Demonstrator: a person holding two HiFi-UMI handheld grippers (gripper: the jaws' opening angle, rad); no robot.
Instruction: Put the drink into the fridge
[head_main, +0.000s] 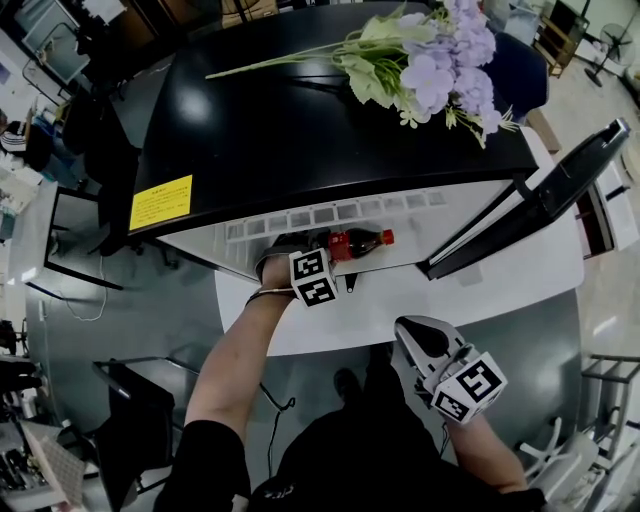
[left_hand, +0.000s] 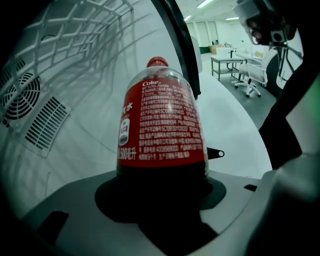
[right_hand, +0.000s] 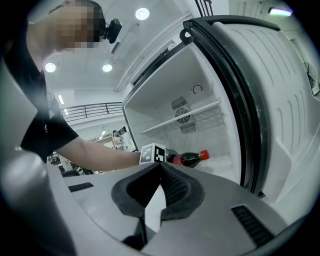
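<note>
One black-topped fridge (head_main: 300, 130) is seen with its door (head_main: 560, 190) swung open and flowers (head_main: 440, 60) laid on top. Inside, below the wire shelf (right_hand: 182, 116), the cola bottle (head_main: 358, 242) is held sideways, clamped at its base by the left gripper (head_main: 322, 252). The right gripper (head_main: 420, 335) is held outside, jaws pressed together on nothing.

Open office-lab hall (desks (left_hand: 223, 62), swivel chairs (left_hand: 253, 76), ceiling strip lights (left_hand: 205, 4))

Purple flowers (head_main: 445, 60) with green leaves lie on their side, stems pointing left. A floor fan (head_main: 608, 45) stands at far right. White office chairs (left_hand: 254, 80) stand in the room; round ceiling lights (right_hand: 142, 13) glow.
</note>
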